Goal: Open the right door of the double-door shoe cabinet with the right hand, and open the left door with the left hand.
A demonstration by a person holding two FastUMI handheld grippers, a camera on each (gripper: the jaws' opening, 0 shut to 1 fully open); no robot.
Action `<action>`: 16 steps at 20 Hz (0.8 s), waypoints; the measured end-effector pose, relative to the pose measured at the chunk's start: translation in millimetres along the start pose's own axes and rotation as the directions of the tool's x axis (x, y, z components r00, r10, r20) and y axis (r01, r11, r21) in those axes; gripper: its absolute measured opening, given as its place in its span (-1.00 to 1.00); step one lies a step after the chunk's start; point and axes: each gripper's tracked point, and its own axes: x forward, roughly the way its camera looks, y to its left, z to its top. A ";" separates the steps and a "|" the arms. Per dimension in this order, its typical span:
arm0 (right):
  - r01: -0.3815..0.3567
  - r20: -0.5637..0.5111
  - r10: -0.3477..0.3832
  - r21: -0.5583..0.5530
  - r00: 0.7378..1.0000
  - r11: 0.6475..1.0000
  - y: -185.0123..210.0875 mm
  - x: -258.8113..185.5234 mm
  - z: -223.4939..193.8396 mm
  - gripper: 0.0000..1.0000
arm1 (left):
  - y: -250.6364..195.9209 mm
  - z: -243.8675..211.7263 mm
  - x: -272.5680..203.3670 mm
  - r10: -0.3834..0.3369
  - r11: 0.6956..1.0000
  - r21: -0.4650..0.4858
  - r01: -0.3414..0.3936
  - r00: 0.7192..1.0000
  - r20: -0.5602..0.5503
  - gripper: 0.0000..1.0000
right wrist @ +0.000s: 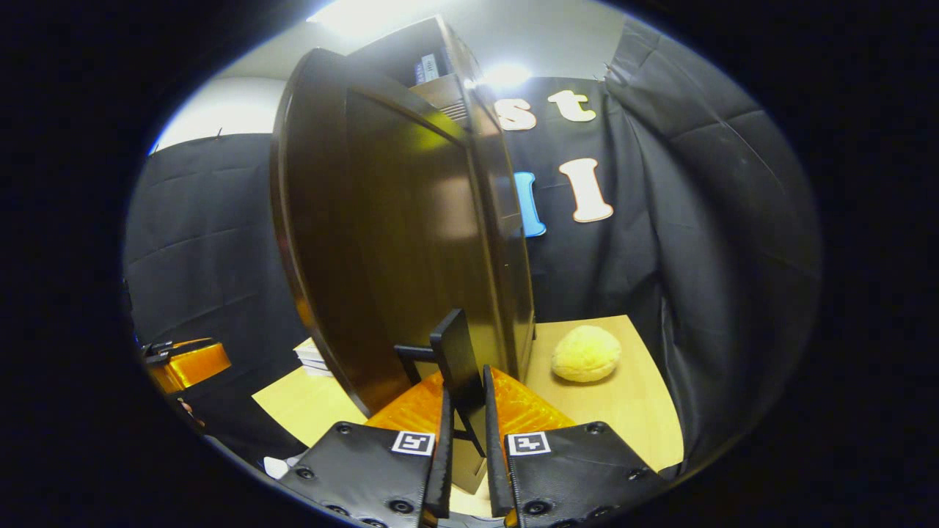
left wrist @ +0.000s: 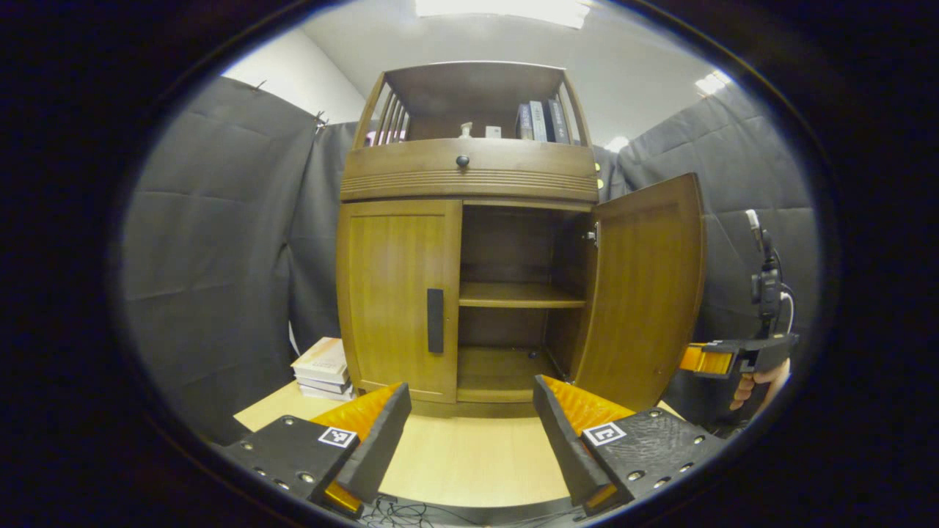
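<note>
One cabinet (left wrist: 469, 242) with two doors — the left door (left wrist: 400, 297) shut, the right door (left wrist: 645, 293) swung out. One drawer knob (left wrist: 462, 160). Three books (left wrist: 541, 122) upright on top, perhaps three more stacked (left wrist: 323, 367) beside it — hard to count. One yellow ball (right wrist: 585, 354). Two grippers (left wrist: 469, 433) (right wrist: 463, 433).

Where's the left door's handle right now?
In the left gripper view, the handle is a dark vertical bar at the closed left door's inner edge, beside the open compartment, straight ahead above the open left gripper.
</note>
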 end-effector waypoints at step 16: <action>0.178 0.006 -0.178 -0.041 0.984 0.983 -28.4 -12.0 4.4 -0.05 | 15.1 -5.9 18.1 -0.085 0.995 -0.063 0.083 0.996 -0.039 0.94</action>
